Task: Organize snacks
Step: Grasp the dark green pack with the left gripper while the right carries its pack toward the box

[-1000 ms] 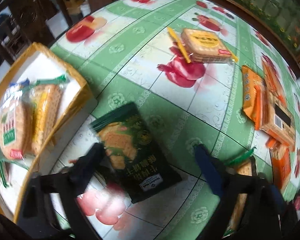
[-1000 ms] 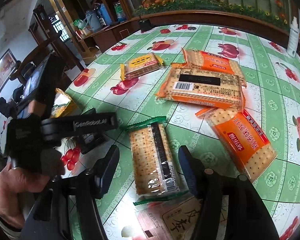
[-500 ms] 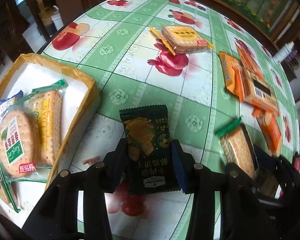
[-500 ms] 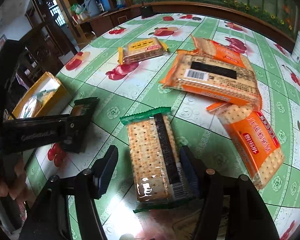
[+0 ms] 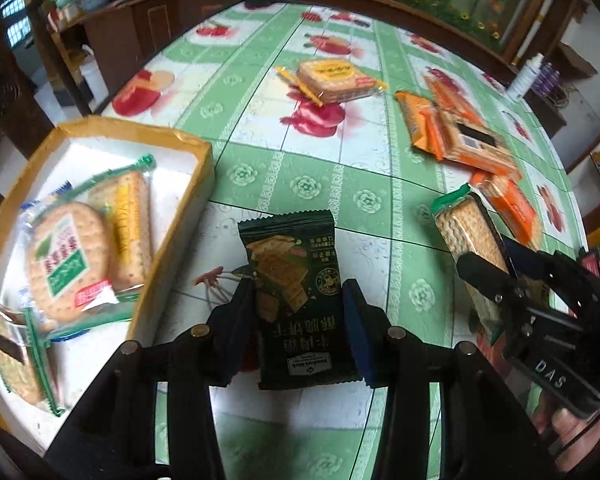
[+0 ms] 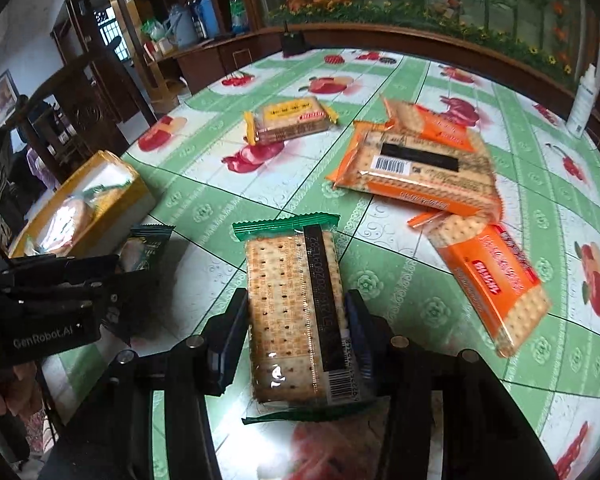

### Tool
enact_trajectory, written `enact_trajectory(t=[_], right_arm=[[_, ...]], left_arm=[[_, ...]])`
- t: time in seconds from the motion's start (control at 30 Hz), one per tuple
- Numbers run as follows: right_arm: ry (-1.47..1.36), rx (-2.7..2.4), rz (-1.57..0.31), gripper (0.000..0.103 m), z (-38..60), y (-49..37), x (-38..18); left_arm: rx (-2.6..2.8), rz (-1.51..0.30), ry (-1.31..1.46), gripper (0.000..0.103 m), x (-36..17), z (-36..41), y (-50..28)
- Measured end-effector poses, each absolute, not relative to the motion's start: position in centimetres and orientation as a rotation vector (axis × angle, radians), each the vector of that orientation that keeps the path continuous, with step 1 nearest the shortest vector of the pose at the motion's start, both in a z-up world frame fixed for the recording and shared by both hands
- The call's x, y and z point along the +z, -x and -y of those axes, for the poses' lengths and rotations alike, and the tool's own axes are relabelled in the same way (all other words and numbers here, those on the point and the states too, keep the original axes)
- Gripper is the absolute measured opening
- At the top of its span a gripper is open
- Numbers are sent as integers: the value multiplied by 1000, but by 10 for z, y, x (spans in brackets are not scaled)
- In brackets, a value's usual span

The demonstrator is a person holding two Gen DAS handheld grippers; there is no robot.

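While clamped, tools [image 5: 298, 316] on packets [image 5: 296, 296].

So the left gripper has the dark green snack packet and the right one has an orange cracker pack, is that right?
Not quite. The left gripper does hold the dark green snack packet, but the right gripper is around the clear cracker pack with green ends, as the right wrist view shows; the orange packs lie on the table.
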State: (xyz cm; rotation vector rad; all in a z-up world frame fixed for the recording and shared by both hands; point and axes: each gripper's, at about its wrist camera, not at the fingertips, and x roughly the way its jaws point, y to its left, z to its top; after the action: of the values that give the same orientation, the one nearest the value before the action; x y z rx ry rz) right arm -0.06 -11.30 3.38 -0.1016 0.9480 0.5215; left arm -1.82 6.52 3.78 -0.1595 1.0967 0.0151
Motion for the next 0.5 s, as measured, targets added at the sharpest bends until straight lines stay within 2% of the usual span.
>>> enact_trajectory(t=[0.5], right_arm=[[38,540,-877,48,94,26,56]], left_arm=[[52,-916,60,46,72,-78,59]])
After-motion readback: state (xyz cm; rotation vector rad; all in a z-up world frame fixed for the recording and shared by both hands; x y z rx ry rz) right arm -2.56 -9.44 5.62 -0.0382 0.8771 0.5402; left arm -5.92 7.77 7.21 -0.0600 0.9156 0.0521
